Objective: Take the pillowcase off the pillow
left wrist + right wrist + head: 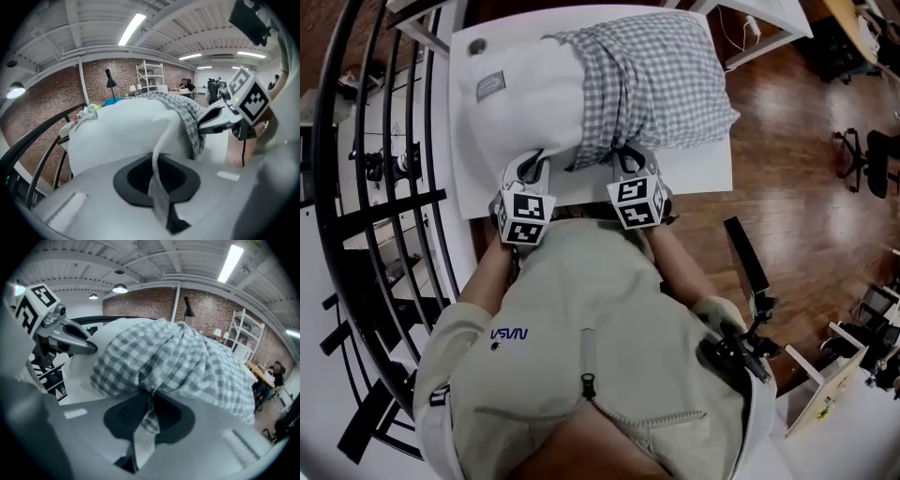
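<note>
Your left gripper (530,169) pinches the bare pillow (525,98), your right gripper (627,161) pinches the pillowcase (661,75) hem just beside it, and the covered end lies toward the upper right.

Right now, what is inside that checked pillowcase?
A white pillow: one end, with a sewn label, sticks out bare. The rest of it is covered by the checked pillowcase, so nothing else inside can be seen.

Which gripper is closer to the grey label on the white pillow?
Left. The left gripper pinches the white pillow's edge below the grey label; the right gripper grips the grey checked pillowcase, farther right.
</note>
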`<state>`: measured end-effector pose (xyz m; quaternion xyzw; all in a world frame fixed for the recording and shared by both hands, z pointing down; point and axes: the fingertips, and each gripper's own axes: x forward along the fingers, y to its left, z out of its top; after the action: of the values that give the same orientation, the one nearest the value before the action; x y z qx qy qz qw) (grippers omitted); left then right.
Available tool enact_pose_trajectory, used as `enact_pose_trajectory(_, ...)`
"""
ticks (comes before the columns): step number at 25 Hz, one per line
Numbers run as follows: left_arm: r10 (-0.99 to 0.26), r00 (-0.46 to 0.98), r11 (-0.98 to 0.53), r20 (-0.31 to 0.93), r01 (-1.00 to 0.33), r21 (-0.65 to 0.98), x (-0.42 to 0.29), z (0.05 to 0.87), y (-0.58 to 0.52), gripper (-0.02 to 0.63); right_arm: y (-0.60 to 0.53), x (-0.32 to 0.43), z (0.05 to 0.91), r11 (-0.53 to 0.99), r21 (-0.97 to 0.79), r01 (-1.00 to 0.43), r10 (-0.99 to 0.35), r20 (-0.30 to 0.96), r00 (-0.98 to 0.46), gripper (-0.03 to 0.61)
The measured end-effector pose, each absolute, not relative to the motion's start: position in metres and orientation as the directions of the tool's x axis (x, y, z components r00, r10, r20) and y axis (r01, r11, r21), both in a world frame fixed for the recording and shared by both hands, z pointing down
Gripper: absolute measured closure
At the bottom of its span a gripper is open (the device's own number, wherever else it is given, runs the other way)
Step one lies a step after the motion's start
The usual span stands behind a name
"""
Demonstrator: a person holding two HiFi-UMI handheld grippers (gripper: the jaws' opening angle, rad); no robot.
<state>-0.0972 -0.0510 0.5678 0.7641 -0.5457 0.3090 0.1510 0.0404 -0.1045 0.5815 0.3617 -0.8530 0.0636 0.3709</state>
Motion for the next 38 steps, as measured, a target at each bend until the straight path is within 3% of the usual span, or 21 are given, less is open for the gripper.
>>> enact_pose_trajectory(4, -0.834, 0.185, -0.263, 0.519, -0.962, -0.080, -0.125, 0.510, -0.066, 0.600, -0.116, 0.066, 0.546, 0.632, 0.269, -0.727, -0.704, 0.593, -0.392, 0.563)
enact_pose_trajectory(10, -0.912, 0.119, -0.141, 0.392, -0.990, -0.025, -0.176, 0.455, -0.082, 0.600, -0.153, 0.122, 0.502, 0.457, 0.375, -0.806, -0.838, 0.487, -0.248, 0.563)
enact_pose_trajectory(14, -0.893, 0.114, -0.076, 0.436, -0.992, 0.103, -0.196, 0.479, -0.068, 0.600, -0.163, 0.154, 0.518, 0.412, 0.380, -0.828, -0.836, 0.520, -0.177, 0.563)
enact_pose_trajectory(21, -0.803, 0.139, -0.022, 0.579, -0.979, 0.205, -0.185, 0.572, -0.025, 0.600, -0.128, 0.165, 0.598, 0.458, 0.268, -0.847, -0.700, 0.697, -0.158, 0.566)
enact_pose_trajectory(24, -0.802, 0.152, -0.055, 0.577, -0.982, 0.182, -0.175, 0.575, -0.027, 0.597, -0.126, 0.164, 0.600, 0.487, 0.220, -0.845, -0.668, 0.717, -0.199, 0.565)
enact_pose_trajectory(29, -0.810, 0.167, -0.178, 0.562, -0.983, 0.035, -0.153, 0.532, -0.030, 0.514, -0.120, 0.154, 0.570, 0.618, 0.106, -0.779, -0.574, 0.738, -0.355, 0.511)
enact_pose_trajectory(34, -0.842, 0.166, -0.191, 0.513, -0.982, 0.004, -0.143, 0.487, -0.037, 0.505, -0.124, 0.115, 0.490, 0.727, -0.009, -0.687, -0.561, 0.569, -0.601, 0.502)
enact_pose_trajectory(38, -0.780, 0.173, -0.249, 0.601, -0.968, -0.044, -0.136, 0.489, -0.043, 0.505, -0.157, 0.090, 0.457, 0.761, -0.005, -0.649, -0.574, 0.462, -0.676, 0.502)
